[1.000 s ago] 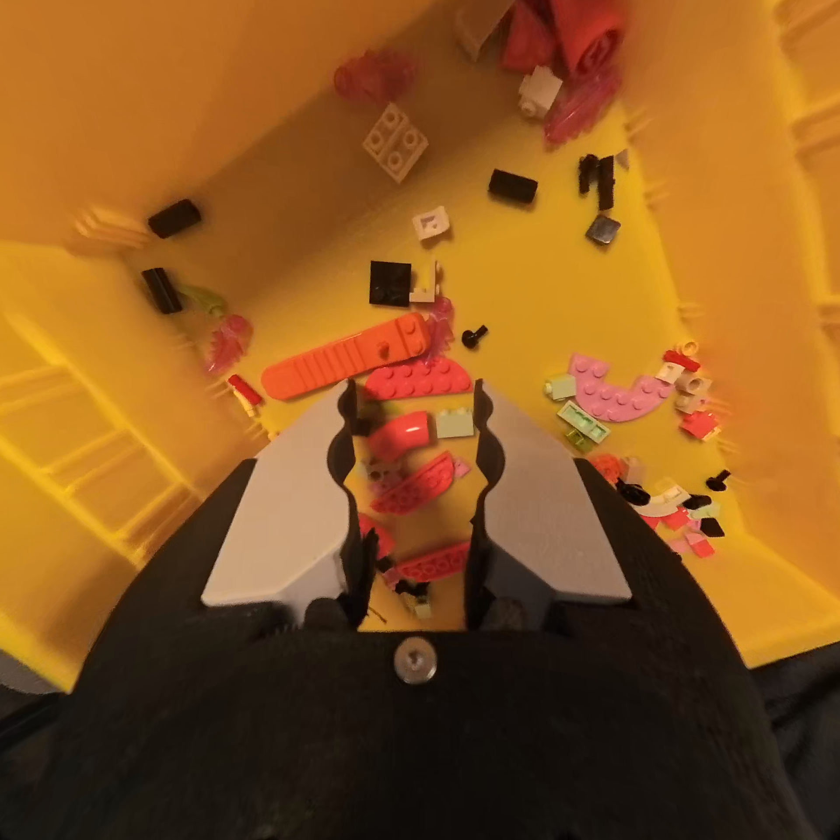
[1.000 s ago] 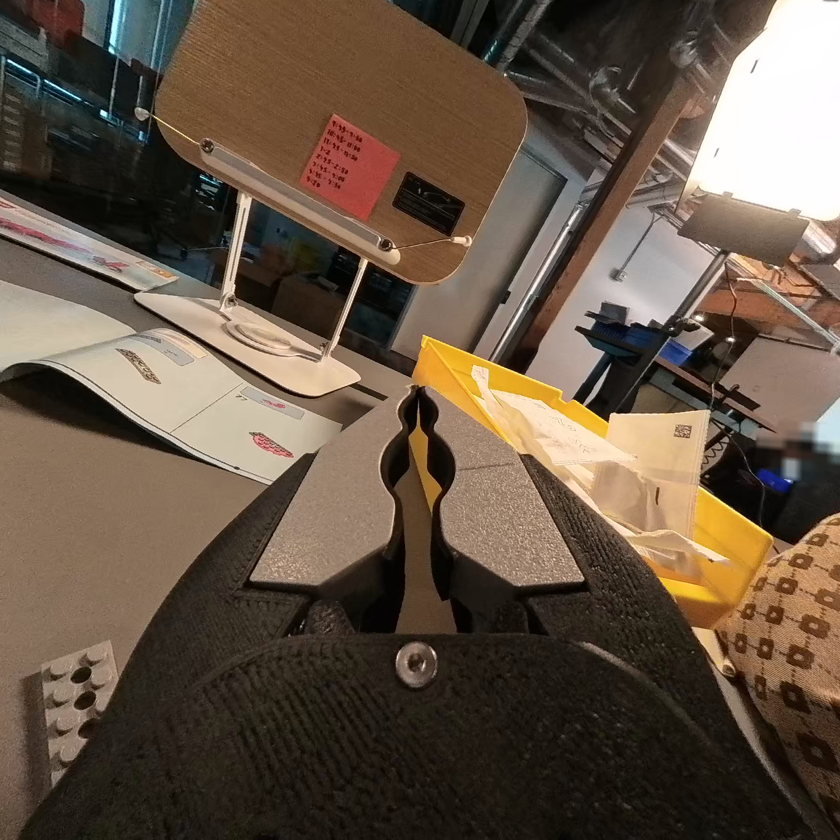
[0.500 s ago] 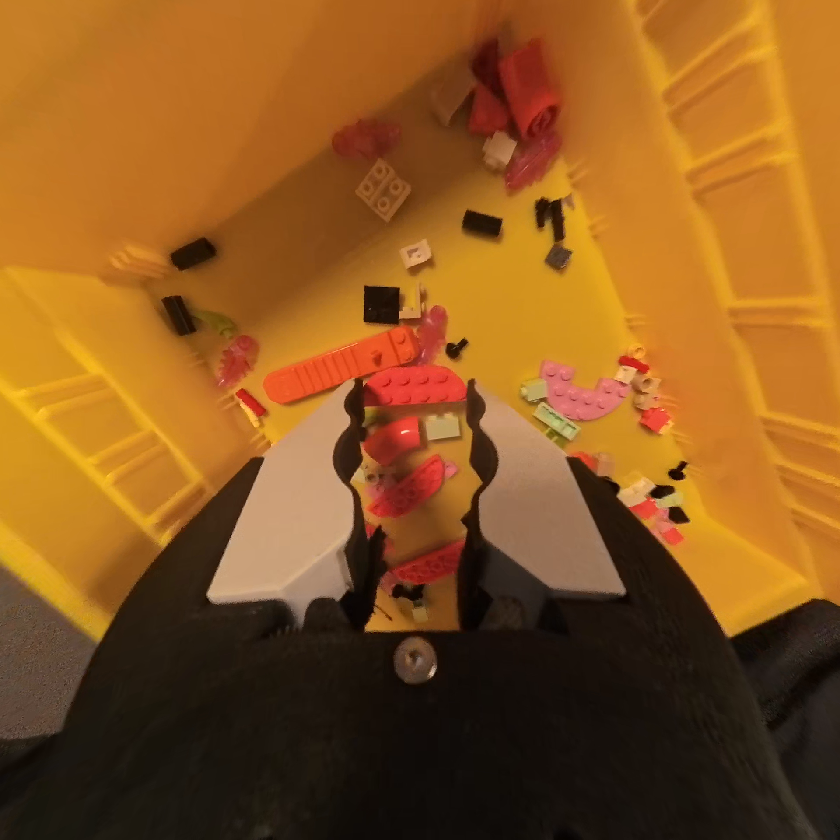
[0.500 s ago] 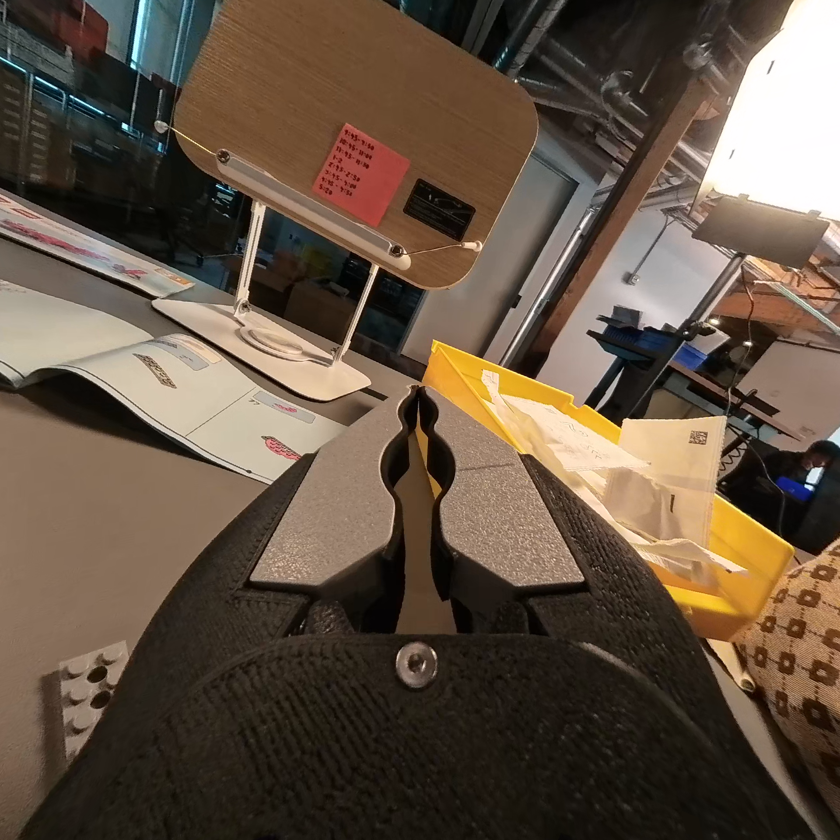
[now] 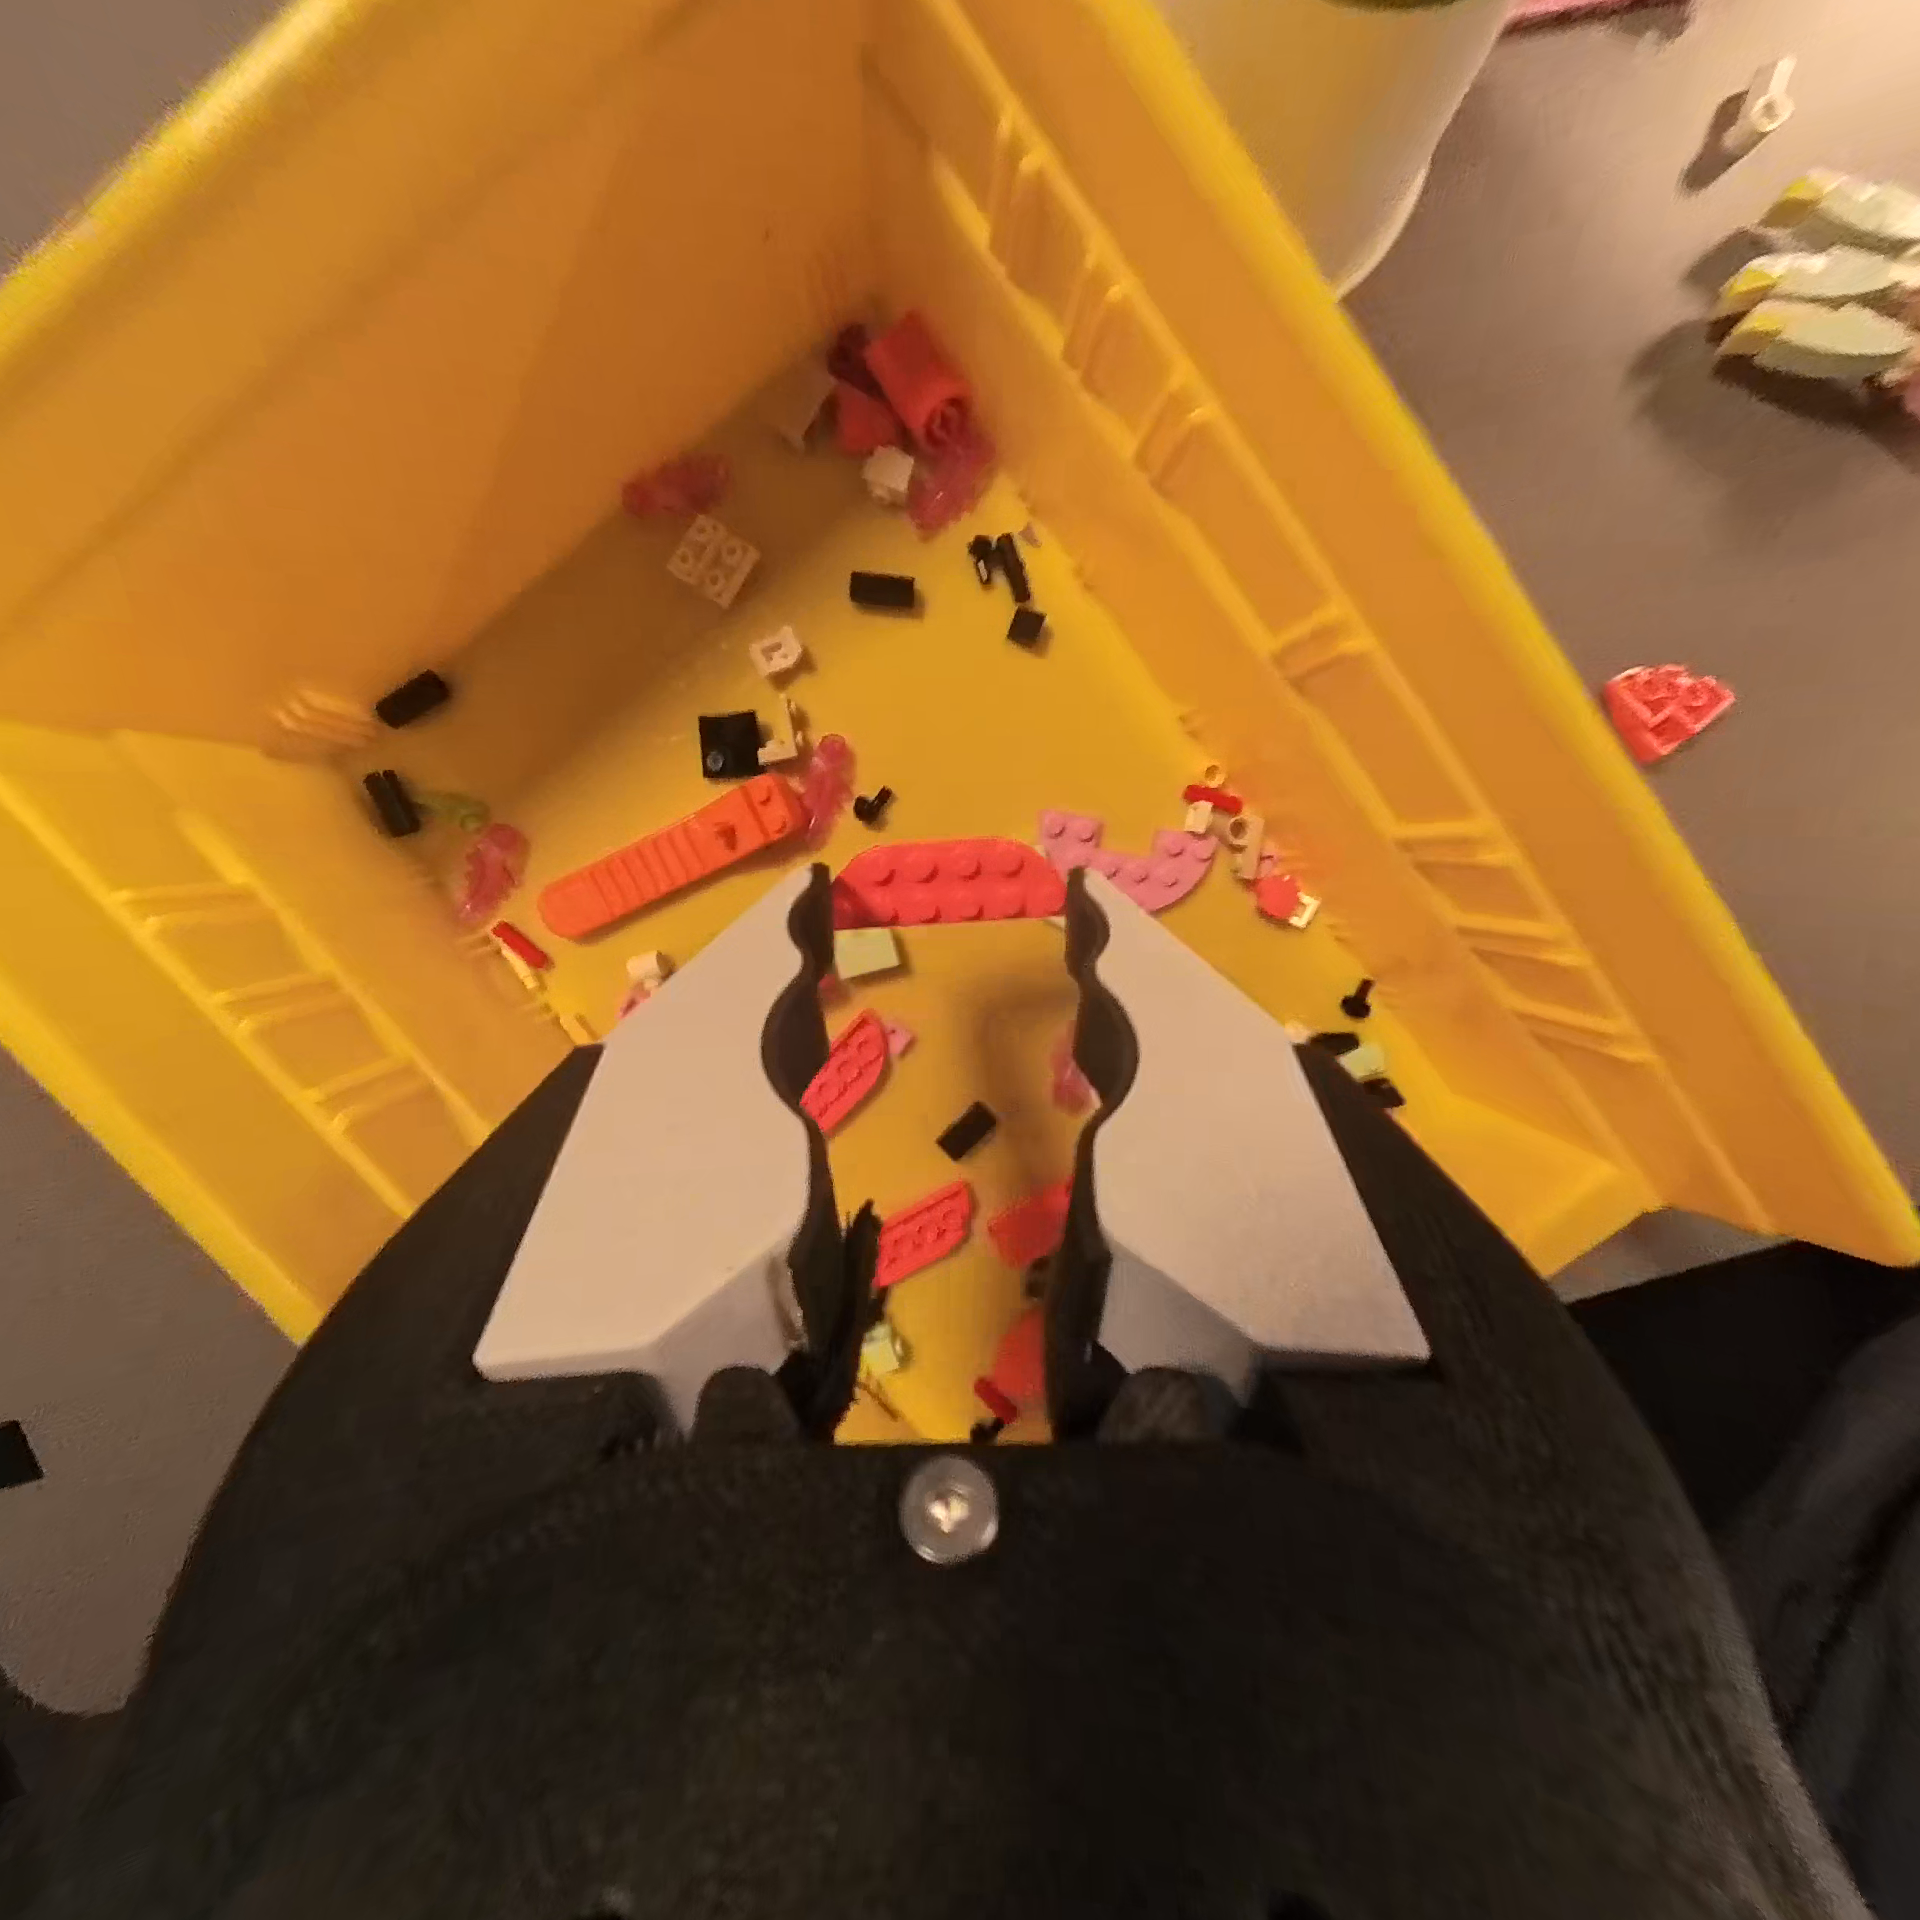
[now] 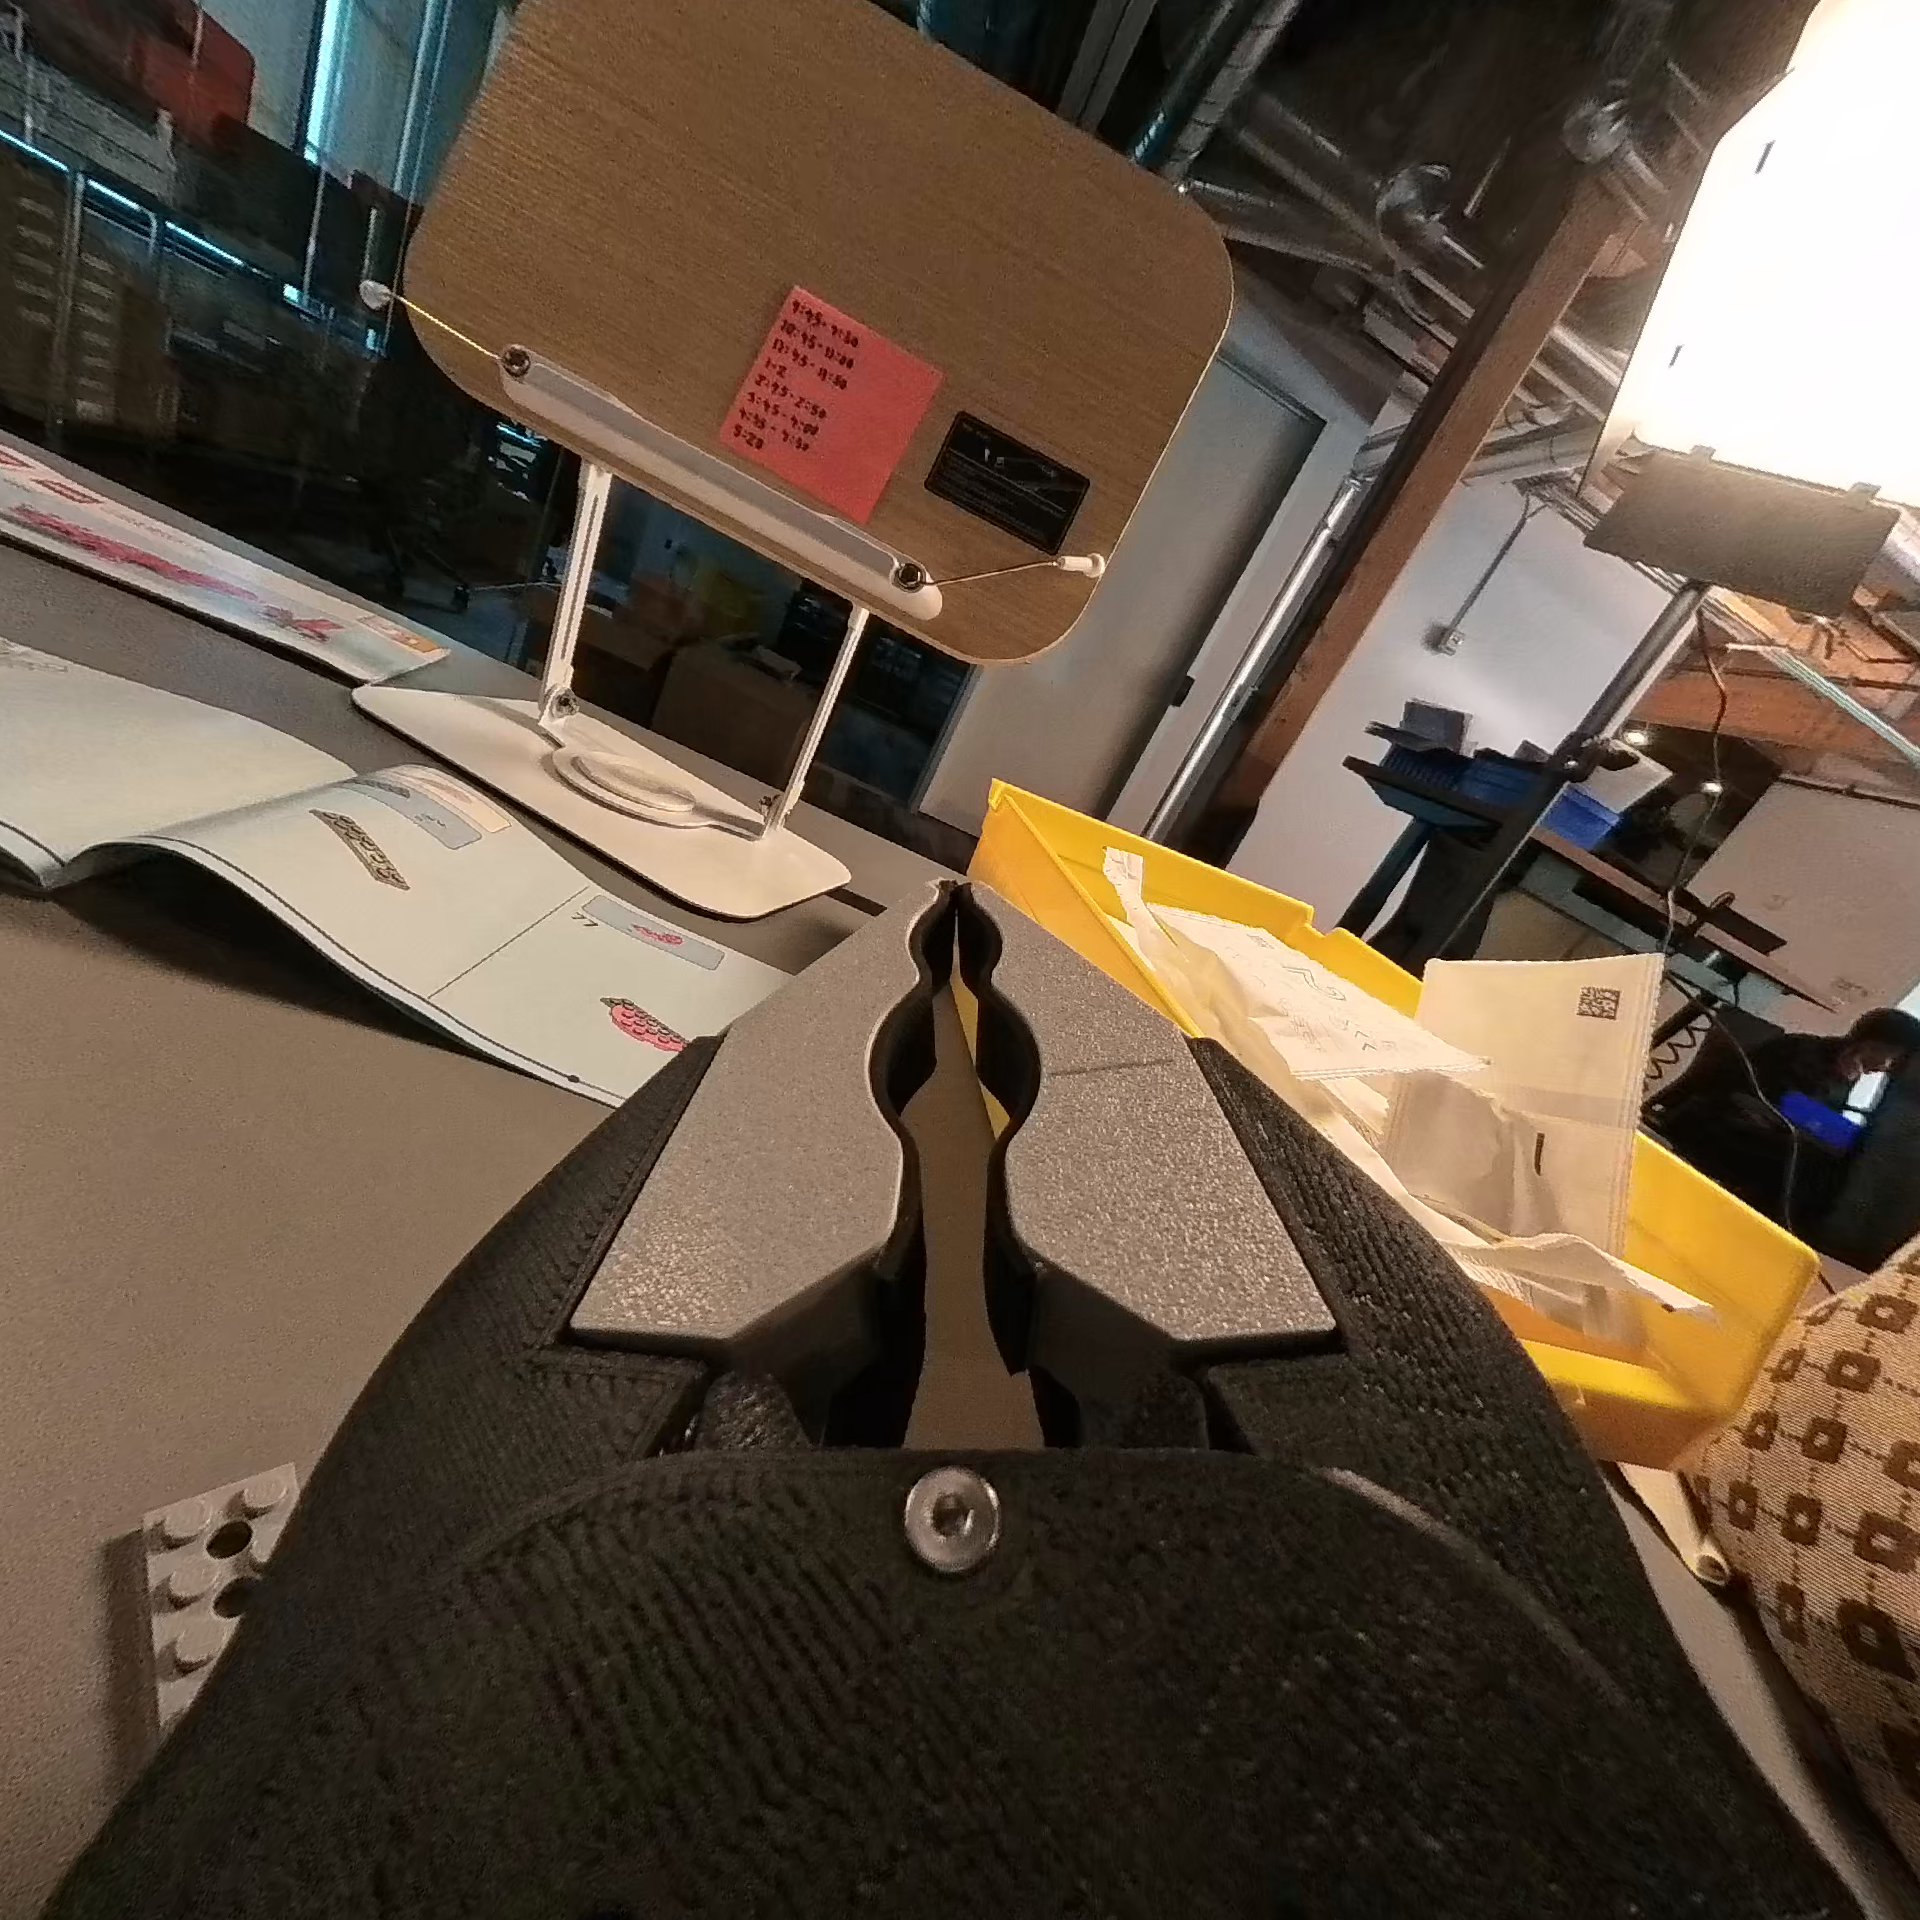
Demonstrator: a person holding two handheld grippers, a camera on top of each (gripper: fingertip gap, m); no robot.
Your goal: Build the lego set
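Gripping a coral-red half-round studded plate (image 5: 951, 881) by its two ends, the left gripper (image 5: 945, 899) has its grey fingertips (image 5: 800, 914) set a moderate way apart, one tip pressed to each end of the plate, above the floor of a yellow plastic bin (image 5: 436, 395). Loose on that floor: an orange ribbed brick-separator tool (image 5: 665, 862) to the left of the held plate, a pink curved studded plate (image 5: 1132, 857) just right of it, a black square tile (image 5: 727, 743), a cream square plate with four holes (image 5: 712, 561), a red cylindrical piece (image 5: 920, 400) in the far corner, and smaller coral-red curved plates (image 5: 847, 1070) between the fingers. Outside the bin, on the grey tabletop (image 5: 1714, 540), lies a coral-red wedge plate (image 5: 1668, 707). The right gripper (image 6: 954, 891) has its dark grey fingertips (image 6: 883, 935) meeting at the tips with nothing between them, held low over the table. Near it: a grey studded plate with holes (image 6: 203, 1569) at lower left, an open instruction booklet (image 6: 343, 894), a wood-faced stand on a white base (image 6: 810, 312) bearing a pink sticky note (image 6: 831, 400) with handwriting and a small black label (image 6: 1006, 494), and a second yellow bin (image 6: 1704, 1257) holding crumpled white paper bags (image 6: 1517, 1091), one with a square printed code.
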